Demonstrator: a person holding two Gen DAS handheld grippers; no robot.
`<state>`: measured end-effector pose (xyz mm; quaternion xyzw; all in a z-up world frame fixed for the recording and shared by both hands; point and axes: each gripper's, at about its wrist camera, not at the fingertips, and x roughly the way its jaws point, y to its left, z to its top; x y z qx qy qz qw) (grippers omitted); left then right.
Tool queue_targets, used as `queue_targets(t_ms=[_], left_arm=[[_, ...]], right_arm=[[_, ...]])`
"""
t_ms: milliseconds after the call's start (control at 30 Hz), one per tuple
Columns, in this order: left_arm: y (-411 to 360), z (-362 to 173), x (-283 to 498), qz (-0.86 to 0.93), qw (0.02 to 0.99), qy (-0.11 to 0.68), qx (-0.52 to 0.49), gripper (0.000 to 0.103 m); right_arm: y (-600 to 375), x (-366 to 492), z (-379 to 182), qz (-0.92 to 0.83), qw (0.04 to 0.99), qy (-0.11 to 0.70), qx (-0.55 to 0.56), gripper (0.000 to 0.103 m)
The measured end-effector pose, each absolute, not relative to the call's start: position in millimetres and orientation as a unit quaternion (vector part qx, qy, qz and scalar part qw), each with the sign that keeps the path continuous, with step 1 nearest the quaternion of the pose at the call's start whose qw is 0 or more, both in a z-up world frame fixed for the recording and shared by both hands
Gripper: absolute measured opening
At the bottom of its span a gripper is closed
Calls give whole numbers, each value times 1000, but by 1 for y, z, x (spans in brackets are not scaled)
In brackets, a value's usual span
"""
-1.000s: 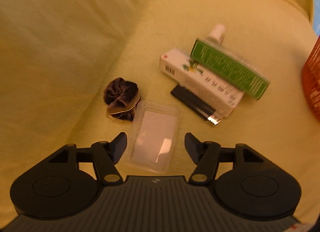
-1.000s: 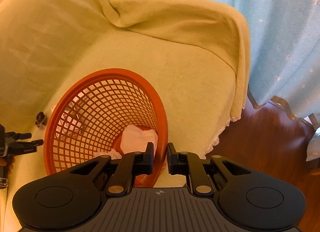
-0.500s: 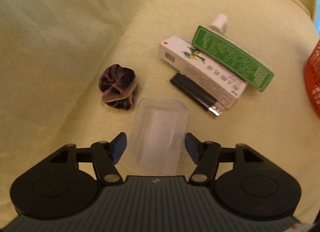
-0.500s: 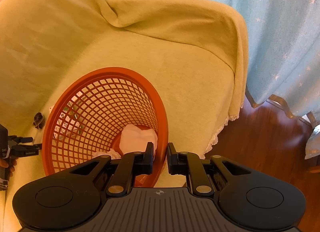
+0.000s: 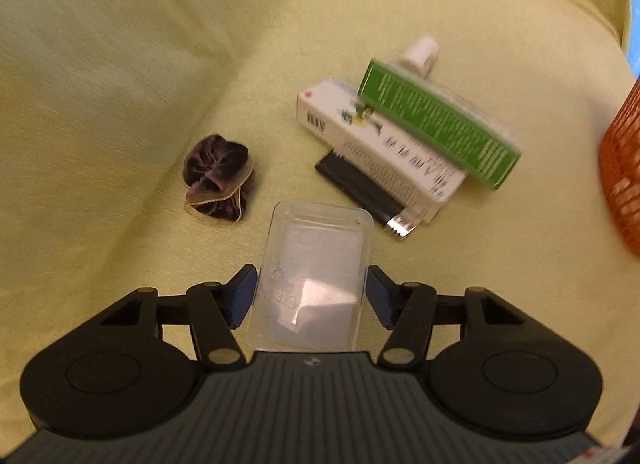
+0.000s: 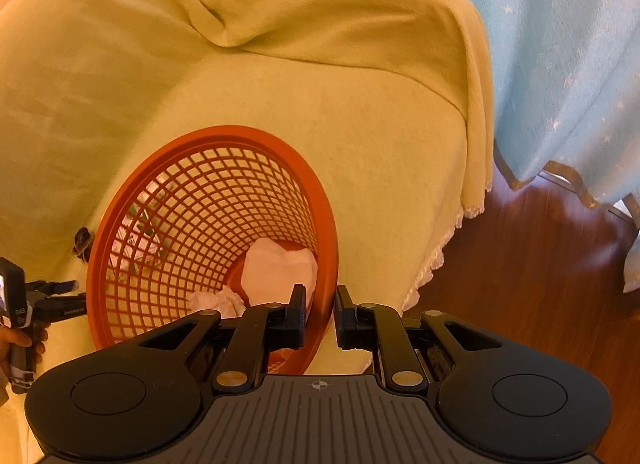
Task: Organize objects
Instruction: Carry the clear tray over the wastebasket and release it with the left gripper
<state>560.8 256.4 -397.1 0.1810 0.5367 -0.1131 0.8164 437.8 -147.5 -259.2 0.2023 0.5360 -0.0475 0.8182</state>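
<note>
A: Left tongs (image 5: 310, 294) sat spread wide around the clear plastic case (image 5: 316, 272), one pad on each long side. Pads looked just beside the walls or barely touching; couldn't tell which. Not clamped.

B: Risk?

A: Thin, slick shell on a soft yellow sofa cover (image 5: 120, 64). My guess: squeeze hard and the walls flex and the case pops out, or the cushion gives and it tilts. Loose white insert inside could shift too.

B: Neighbours?

A: Purple scrunchie (image 5: 218, 178) just beside its far-left corner, black lighter (image 5: 362, 188) near the far-right. White carton (image 5: 380, 144) lay over the lighter, green carton (image 5: 438, 124) on top of that, white bottle (image 5: 419, 53) behind. A sloppy lift could drag the scrunchie.

B: Right side?

A: Right tongs (image 6: 320, 312) were closed down on the rim of the orange basket (image 6: 168, 168), one pad inside, one outside, basket tipped with its mouth toward the camera. White cloth items already in the bottom. If that pinch slips, the basket drops flat or rolls toward the sofa edge and the wooden floor (image 6: 540, 284).

B: Pose?

A: Left tool low, pointed forward and down along the seat. Right tool held above, angled down at the rim. A hand (image 6: 16, 344) gripping the left tool showed at the right view's left edge.
</note>
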Motion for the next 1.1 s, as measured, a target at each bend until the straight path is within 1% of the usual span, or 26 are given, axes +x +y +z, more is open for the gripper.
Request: queue_targets(t_ms=[200,300,400,467,667,933,1100], left_arm=[[236,-350,543,-120,837,515,143,55],[222,-333,532,-134,841,509,130,55],[207,-319,522,-151,842,504,118,55],[198,-311,516,-163,844,498,116,55],[184,-283,511,-174,853,480,109,55],[173,-258,521,-186,861,460,110,55],[162,-251,530,-193,859,462,104,55]], right_arm=[[-156,431,-264,-61,798,553,233,11],[-161,428,-268,-58,790,557,247,12],[-164,426,-277,-51,772,567,284,12],[-165,423,-279,-51,766,560,310,12],[-172,431,-267,-101,754,521,386,6],[-183,463,-245,-134,764,490,399,6],[-183,473,-250,-133,766,483,403,6]])
